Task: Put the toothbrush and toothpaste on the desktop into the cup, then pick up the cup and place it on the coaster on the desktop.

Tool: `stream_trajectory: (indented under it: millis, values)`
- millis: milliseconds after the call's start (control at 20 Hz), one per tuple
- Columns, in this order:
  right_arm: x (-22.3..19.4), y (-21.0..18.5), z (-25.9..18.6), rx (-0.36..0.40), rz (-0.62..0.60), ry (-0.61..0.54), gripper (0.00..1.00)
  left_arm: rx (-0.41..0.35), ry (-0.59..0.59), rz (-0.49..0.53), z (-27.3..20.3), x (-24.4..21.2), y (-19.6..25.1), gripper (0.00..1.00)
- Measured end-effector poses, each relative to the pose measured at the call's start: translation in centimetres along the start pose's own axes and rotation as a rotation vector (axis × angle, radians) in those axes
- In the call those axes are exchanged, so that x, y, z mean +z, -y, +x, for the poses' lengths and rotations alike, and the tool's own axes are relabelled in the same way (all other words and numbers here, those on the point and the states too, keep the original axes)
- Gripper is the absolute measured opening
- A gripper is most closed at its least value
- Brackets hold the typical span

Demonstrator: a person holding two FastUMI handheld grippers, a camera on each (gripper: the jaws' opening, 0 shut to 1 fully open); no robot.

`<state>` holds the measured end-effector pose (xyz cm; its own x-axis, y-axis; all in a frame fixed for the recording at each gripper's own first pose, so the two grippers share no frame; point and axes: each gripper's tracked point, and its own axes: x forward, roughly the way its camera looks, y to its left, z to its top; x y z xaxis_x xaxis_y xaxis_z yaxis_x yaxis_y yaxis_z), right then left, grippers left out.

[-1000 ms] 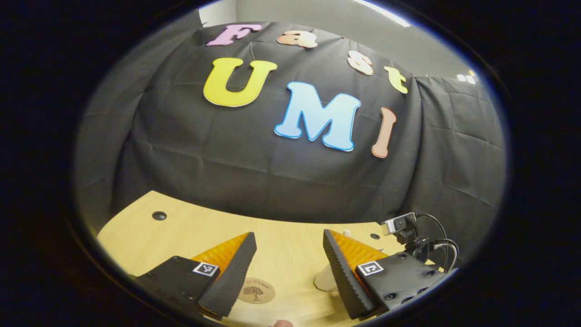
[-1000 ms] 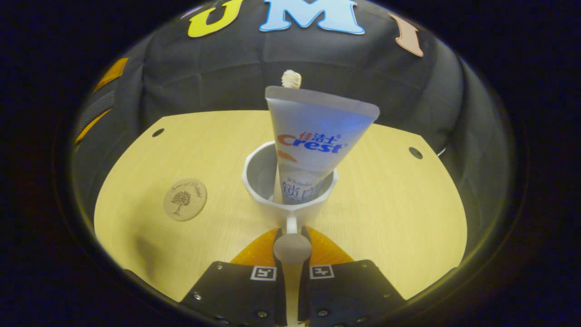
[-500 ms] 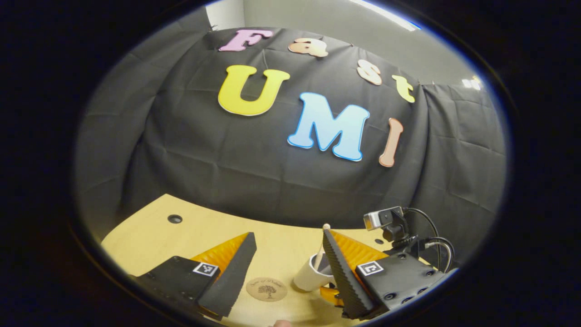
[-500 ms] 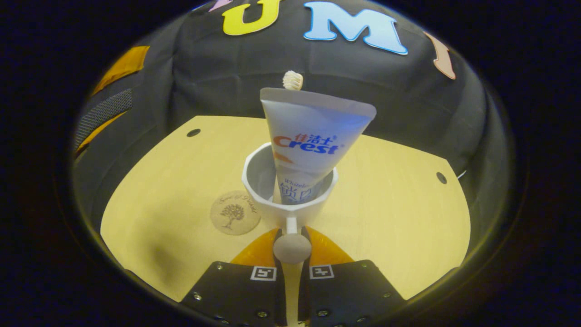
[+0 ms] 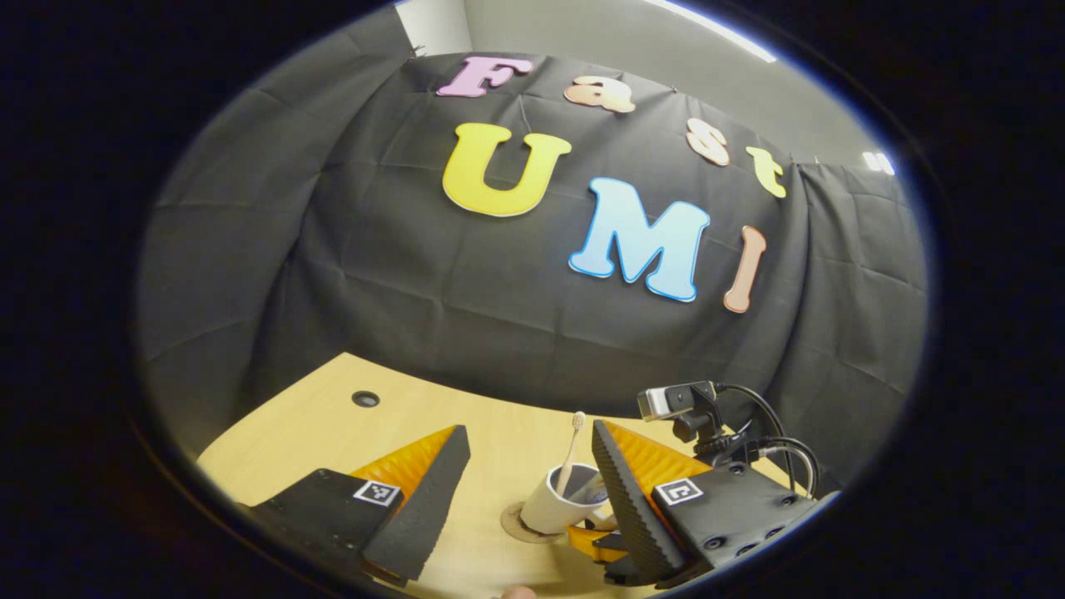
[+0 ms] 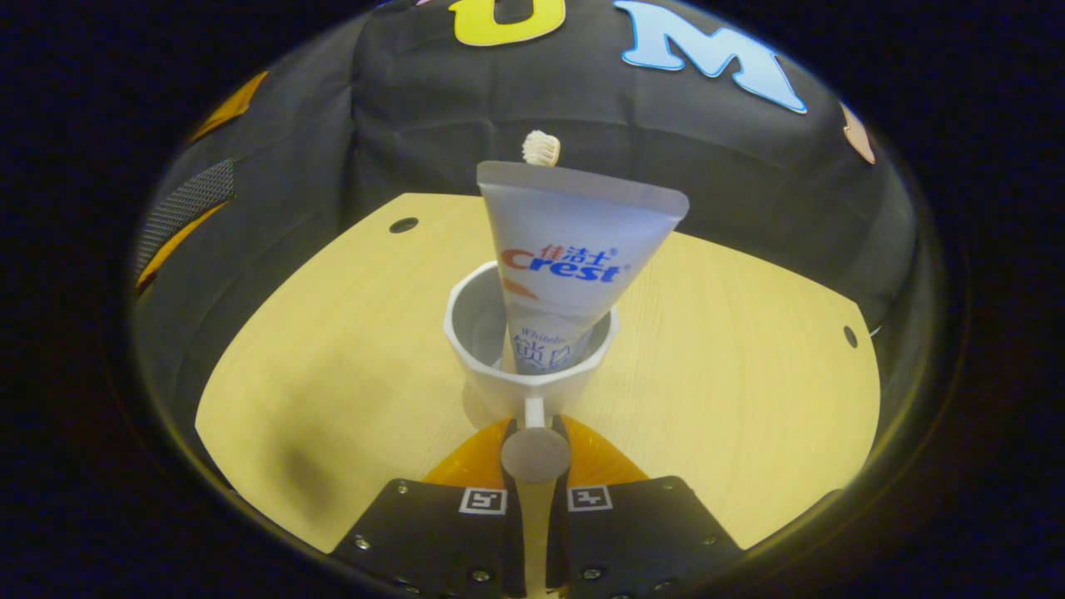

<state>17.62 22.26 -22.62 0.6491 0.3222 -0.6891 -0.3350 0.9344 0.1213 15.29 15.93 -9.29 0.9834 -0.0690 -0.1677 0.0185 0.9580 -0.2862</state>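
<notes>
A: What could go wrong from here?

B: In the left gripper view, the left hand-held gripper [image 5: 530, 466] hangs released, grasping nothing. Beyond it the cup [image 5: 559, 509] appears to stand on the coaster [image 5: 516, 526], though I can't tell if it's fully seated. If it sits off-centre, letting go could tip it over the coaster's edge.

A: And the right one?

B: The right hand-held gripper [image 6: 535, 441] is clenched on the cup's handle [image 6: 534, 411]. A jerky release could rock the cup, and the tall load would help it topple.

A: How does the load look?

B: The toothpaste [image 6: 574, 258] stands cap-down, its wide flat end well above the rim. The toothbrush [image 6: 541, 148] peeks out behind it, bristles up. The worktop [image 6: 732, 349] is bare wood.
</notes>
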Motion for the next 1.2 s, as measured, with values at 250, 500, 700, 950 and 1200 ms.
stream_trajectory:
  millis: [250, 500, 700, 950, 1200]
  values:
    - [-0.1, 0.2, -0.5, -0.022, -0.003, -0.03, 0.12, 0.005, 0.0, -0.012, -0.3, 0.0, -1.3, 0.95]
    - [0.4, -0.2, -1.5, -0.023, -0.001, -0.034, 0.2, 0.005, 0.001, -0.006, -0.1, 0.0, -1.6, 0.91]
    - [1.3, 0.0, -1.6, -0.021, 0.002, -0.012, 0.26, 0.006, -0.001, -0.012, 0.1, 0.0, -1.3, 0.95]
    - [1.9, 0.2, -3.1, -0.012, -0.003, 0.022, 0.31, 0.007, 0.004, -0.005, -0.1, 0.3, -0.6, 0.95]
    - [1.8, 0.6, -5.6, -0.005, -0.021, 0.06, 0.59, 0.004, 0.017, 0.013, 0.3, 1.0, 1.0, 0.95]
